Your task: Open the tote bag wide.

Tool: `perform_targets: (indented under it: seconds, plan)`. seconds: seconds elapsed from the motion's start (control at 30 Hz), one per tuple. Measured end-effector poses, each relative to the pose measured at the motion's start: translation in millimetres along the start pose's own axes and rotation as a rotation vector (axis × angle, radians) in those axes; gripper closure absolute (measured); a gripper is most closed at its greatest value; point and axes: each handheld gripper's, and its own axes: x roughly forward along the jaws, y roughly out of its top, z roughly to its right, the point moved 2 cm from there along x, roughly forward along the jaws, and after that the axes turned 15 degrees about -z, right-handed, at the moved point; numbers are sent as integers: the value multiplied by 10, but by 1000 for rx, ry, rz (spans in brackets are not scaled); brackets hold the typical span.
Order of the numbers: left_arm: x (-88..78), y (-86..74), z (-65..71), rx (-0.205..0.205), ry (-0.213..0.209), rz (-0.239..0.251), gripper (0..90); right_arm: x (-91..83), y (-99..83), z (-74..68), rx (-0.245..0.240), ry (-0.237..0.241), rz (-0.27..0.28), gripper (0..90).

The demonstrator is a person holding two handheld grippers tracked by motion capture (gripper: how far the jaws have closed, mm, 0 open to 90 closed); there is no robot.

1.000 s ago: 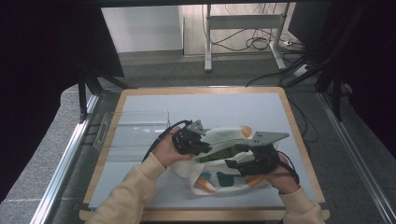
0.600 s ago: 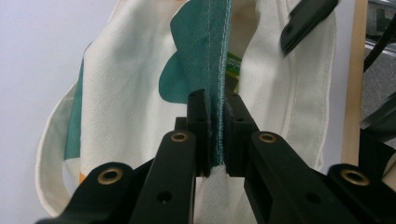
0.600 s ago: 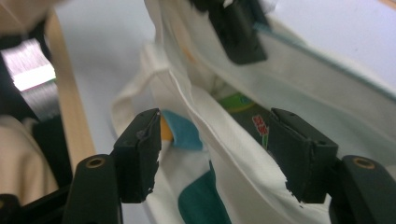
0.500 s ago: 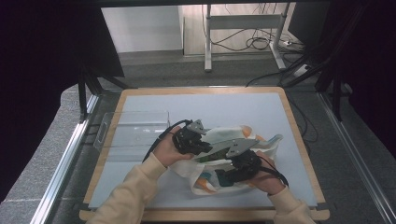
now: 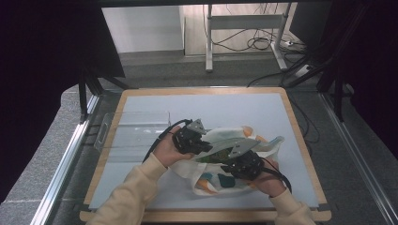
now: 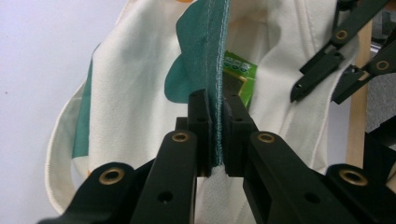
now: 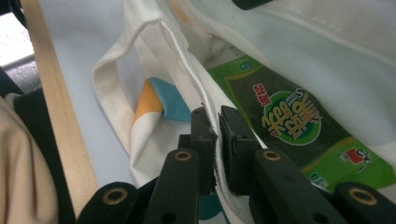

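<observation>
Cream cloth tote bag point(image 5: 234, 161) with teal and orange patches has both rims pinched: left gripper point(image 6: 216, 130) on the teal hem, right gripper point(image 7: 217, 140), jaws just closed, on the cream edge; a green packet point(image 7: 299, 126), perhaps seaweed, lies inside.

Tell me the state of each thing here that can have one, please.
Left gripper: shut on the bag's teal hem.
Right gripper: jaws have just been closing, now shut on the bag's cream rim.
Cloth bag: lying on the table, mouth held open.
Green packet: lying inside the bag.
Clear tray: empty.
</observation>
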Motion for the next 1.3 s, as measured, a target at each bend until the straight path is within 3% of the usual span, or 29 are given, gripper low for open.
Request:
perform_targets:
  seconds: [0.17,0.33,0.47,0.73,1.0,1.3]
  plan:
    - [-30,15,-28,-13,27,9,852,-17,-19,-31,-2,21,3,848]
    - [-78,45,-75,-29,87,26,857,-32,-52,-71,4,44,10,851]
    - [-88,74,-154,-41,104,31,857,-41,-103,-111,8,61,17,852]
    - [-73,109,-402,-99,139,35,858,-16,-200,-229,-2,85,16,853]
    - [6,220,-680,-162,142,24,858,6,-286,-286,0,105,20,853]
    - [101,322,-918,-218,174,17,858,62,-304,-332,-44,121,4,853]
